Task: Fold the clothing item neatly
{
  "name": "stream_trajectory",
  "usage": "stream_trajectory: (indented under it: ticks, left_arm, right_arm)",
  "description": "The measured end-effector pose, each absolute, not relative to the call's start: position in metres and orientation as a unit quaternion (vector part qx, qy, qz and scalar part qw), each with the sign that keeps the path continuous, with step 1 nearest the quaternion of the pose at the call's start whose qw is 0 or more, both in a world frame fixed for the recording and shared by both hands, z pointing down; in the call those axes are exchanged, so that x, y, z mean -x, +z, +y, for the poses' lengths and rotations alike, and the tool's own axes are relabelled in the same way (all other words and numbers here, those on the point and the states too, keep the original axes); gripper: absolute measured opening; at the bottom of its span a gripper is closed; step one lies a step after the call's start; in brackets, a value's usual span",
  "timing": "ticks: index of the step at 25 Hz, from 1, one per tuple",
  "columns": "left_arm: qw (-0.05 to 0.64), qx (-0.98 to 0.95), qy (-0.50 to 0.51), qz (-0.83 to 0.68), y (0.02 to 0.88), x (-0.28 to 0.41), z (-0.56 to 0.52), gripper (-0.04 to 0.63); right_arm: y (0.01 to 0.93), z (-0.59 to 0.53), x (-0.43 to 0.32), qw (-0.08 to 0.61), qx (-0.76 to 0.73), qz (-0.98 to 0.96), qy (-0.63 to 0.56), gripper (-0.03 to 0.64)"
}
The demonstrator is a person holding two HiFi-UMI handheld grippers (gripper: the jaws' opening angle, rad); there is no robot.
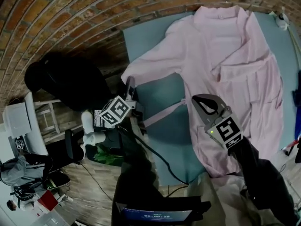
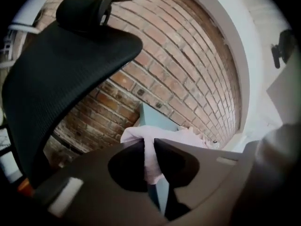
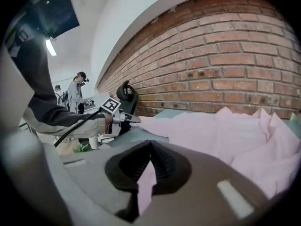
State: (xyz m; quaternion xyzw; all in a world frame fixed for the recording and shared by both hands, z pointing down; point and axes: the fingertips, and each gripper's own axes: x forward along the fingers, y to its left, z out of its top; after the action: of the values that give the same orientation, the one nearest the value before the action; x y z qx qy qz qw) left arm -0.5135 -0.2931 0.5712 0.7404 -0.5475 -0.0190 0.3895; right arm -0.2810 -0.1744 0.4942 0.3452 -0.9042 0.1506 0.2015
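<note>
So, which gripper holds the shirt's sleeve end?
The left gripper, shut on the sleeve by the brick wall; the right gripper pinches the shirt body.

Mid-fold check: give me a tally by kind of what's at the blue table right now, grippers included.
Pink shirt: 1
Grippers: 2, the left gripper and the right gripper, each with its jaws shut on shirt fabric
Blue table: 1
Black chair: 1
Total: 5
</note>
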Motion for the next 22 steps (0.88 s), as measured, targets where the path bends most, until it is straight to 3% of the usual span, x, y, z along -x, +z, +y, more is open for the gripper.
stream_trajectory:
  ticks: [5,9,14,18,19,20,21,22]
  left_arm:
    - [0.264,-0.74,0.056,-0.616,0.501,0.503,-0.288,0.034]
    - [0.17,-0.767,0.125,-0.606,0.436,0.426,-0.295,0.032]
    - [0.186,-0.839,0.074,-0.506,0.403,0.266,-0.3,0.032]
    - [0.194,-0.869,0.097,-0.444,0.424,0.154,-0.292,0.039]
    - [0.201,-0.882,0.108,-0.412,0.432,0.123,-0.283,0.07]
    - [0.212,-0.896,0.123,-0.37,0.441,0.091,-0.269,0.177]
    - [0.222,-0.909,0.146,-0.322,0.452,0.062,-0.25,0.348]
    - [0.225,-0.917,0.174,-0.281,0.463,0.039,-0.229,0.403]
  right_arm:
    - [0.487,-0.16,0.26,0.205,-0.364,-0.897,0.147,0.002]
    - [0.475,-0.15,0.226,0.187,-0.407,-0.881,0.156,0.002]
    - [0.459,-0.131,0.159,0.18,-0.478,-0.846,0.155,0.002]
    - [0.453,-0.115,0.097,0.192,-0.536,-0.807,0.155,0.002]
    - [0.453,-0.11,0.082,0.193,-0.55,-0.797,0.16,0.002]
    - [0.453,-0.107,0.069,0.192,-0.563,-0.787,0.165,0.002]
    - [0.454,-0.103,0.056,0.192,-0.575,-0.777,0.169,0.002]
    - [0.456,-0.1,0.045,0.191,-0.585,-0.769,0.172,0.002]
